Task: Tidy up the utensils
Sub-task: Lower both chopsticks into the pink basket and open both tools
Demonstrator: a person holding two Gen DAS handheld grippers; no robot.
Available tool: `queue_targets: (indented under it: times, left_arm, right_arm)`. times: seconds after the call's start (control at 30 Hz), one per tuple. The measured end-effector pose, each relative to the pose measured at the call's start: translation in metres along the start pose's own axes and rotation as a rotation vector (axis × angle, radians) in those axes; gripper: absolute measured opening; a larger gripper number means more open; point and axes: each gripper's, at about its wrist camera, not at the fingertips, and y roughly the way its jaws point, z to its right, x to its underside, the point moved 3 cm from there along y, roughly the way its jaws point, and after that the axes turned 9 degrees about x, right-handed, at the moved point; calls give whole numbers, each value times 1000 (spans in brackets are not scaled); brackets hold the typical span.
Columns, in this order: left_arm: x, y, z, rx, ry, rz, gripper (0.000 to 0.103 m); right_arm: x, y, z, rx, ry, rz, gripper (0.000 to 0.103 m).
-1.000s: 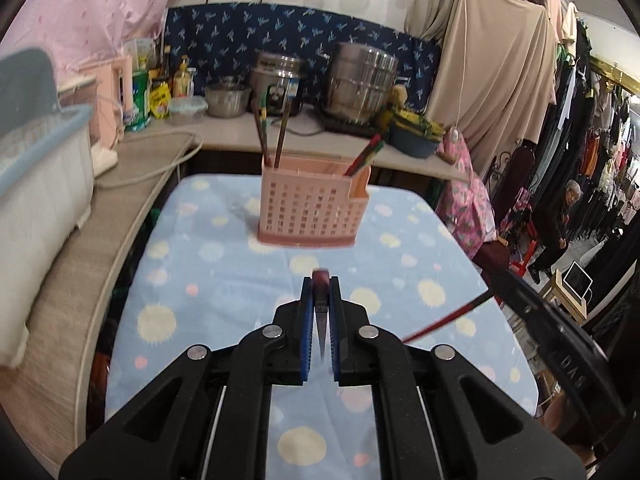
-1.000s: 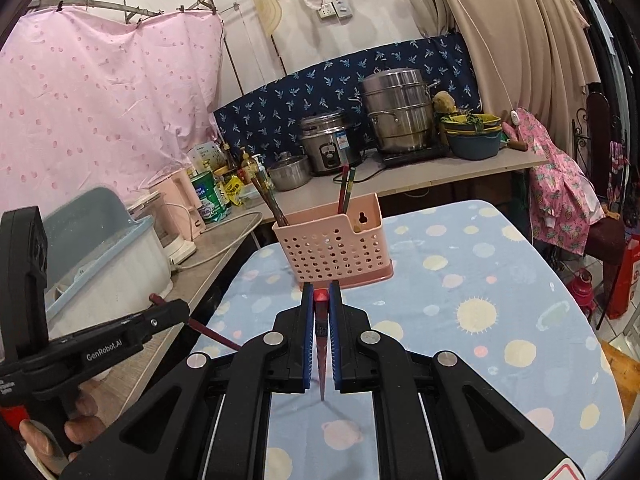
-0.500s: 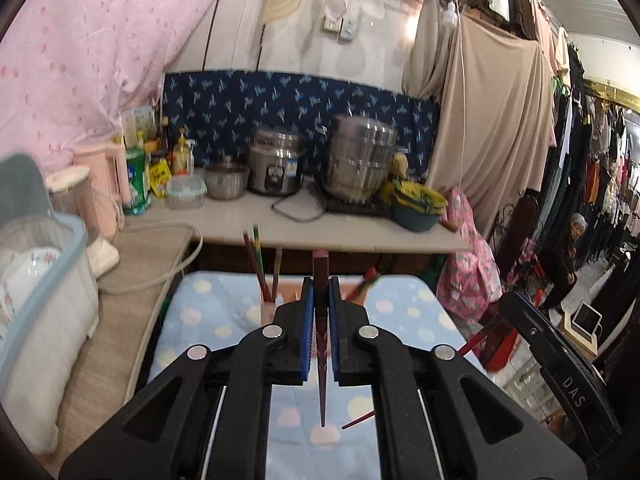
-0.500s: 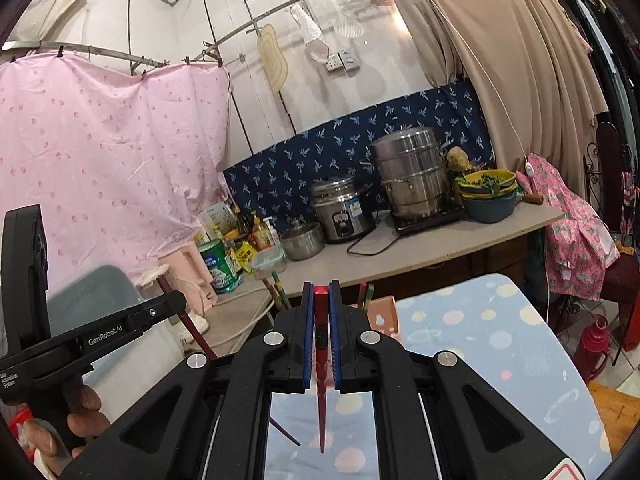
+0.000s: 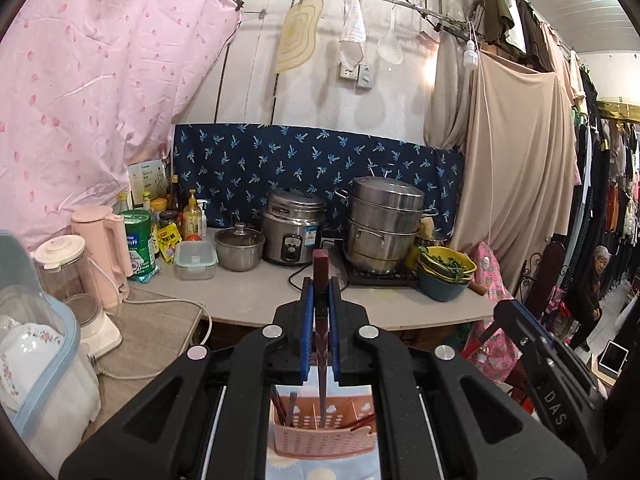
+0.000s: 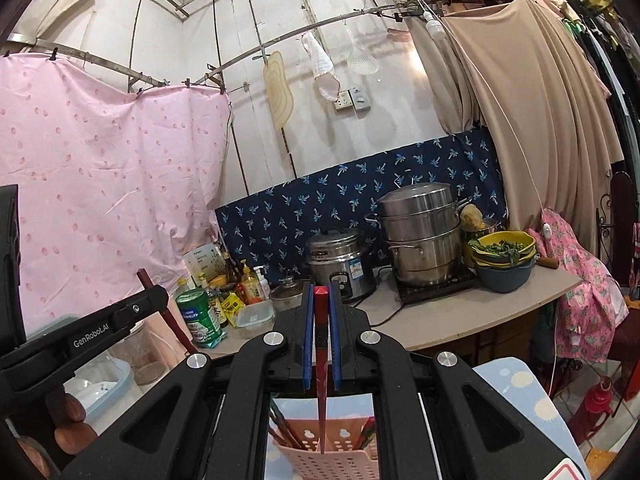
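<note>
Now lifted above pink utensil basket (image 5: 324, 436) versus earlier: left hand-held gripper (image 5: 320, 320) clamping dark chopstick (image 5: 320, 312), right hand-held gripper (image 6: 320, 328) clamping red chopstick (image 6: 321, 344), tips over compartments. Insertion step; next, lower, release.

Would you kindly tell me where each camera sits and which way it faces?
Left wrist: on the left gripper, facing the counter; its dark chopstick hangs over the pink basket.
Right wrist: on the right gripper, same direction, red chopstick over the basket; a hand shows.
Shared: basket, rice cooker.
</note>
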Motion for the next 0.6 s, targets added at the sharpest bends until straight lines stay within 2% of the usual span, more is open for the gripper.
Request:
queue_targets:
  times: [0.27,0.6]
  left_arm:
    - [21,45,-20,-20,-17,-63,7]
    - [59,81,-37,-31,-40,-145,7]
  right_arm:
    - [30,53,2,13,1,-72,7]
    - [75,82,6,20,-19,-172,7]
